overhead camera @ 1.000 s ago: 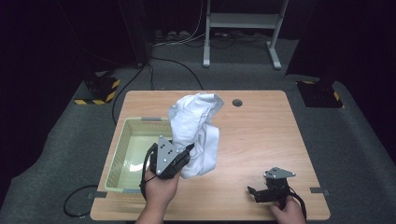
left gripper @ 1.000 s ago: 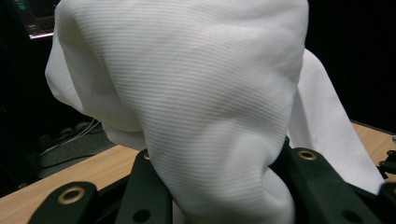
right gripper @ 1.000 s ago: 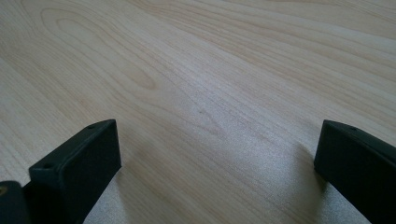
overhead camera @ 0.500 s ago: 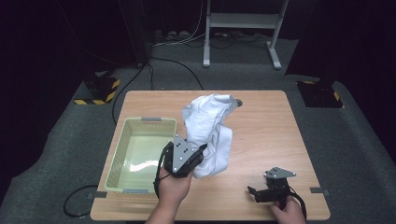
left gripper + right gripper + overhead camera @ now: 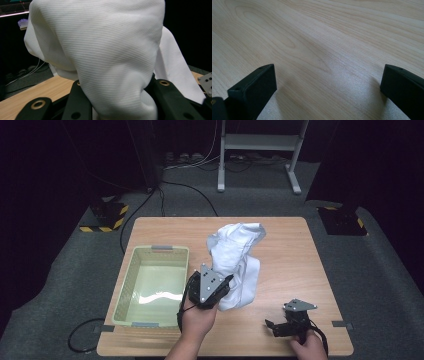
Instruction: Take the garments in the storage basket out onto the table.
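Jaws of the left gripper (image 5: 226, 284) are pinching a gather of the white cloth (image 5: 235, 260), closed down to the fabric's thickness; in the left gripper view the cloth (image 5: 100, 57) is bulging up from between them and draping over both. This grip is keeping one bunched end raised while the rest is trailing across the surface (image 5: 295, 250) just beside the pale green basket (image 5: 127, 285), on the side away from the table's left edge. Judged from this position, the cloth is being carried clear of the basket for spreading. The right gripper (image 5: 276, 327) is resting on the surface well apart from the basket, near the front edge; its jaws are standing wide apart over bare wood (image 5: 324, 50), holding nothing, presumably waiting to take a second corner.
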A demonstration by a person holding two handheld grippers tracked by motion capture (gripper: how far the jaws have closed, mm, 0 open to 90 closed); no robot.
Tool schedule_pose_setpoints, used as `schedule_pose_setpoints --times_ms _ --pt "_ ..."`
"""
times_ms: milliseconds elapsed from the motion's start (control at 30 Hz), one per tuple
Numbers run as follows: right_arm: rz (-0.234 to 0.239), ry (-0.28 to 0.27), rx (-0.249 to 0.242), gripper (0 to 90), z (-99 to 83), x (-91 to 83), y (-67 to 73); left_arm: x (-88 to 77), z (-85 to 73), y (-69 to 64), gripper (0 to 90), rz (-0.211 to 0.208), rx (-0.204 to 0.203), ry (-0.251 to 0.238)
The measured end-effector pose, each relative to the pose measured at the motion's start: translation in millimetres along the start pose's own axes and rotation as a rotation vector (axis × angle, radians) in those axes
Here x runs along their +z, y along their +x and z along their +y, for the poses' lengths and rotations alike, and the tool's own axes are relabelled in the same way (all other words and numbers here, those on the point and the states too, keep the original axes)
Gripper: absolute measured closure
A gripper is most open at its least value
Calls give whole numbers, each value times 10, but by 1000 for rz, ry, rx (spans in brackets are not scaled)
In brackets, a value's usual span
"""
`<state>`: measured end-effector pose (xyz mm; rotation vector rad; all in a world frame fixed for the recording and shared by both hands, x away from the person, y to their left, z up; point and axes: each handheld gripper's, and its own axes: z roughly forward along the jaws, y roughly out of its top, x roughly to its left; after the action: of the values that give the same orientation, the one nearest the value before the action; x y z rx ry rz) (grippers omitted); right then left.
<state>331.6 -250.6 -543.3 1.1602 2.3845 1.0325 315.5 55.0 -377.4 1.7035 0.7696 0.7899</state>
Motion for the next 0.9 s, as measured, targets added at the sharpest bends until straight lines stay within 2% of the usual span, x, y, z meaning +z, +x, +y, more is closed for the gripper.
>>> schedule_pose_setpoints --times_ms 133,367,900 --pt "1 0 1 0 0 -1 -1 69 -18 -48 648 -1 2 10" --pt "3 -2 1 0 -1 -1 -3 175 -62 -85 648 -14 -29 21" --pt "4 -2 3 0 -1 -1 -4 381 -183 -198 647 -29 -47 62"
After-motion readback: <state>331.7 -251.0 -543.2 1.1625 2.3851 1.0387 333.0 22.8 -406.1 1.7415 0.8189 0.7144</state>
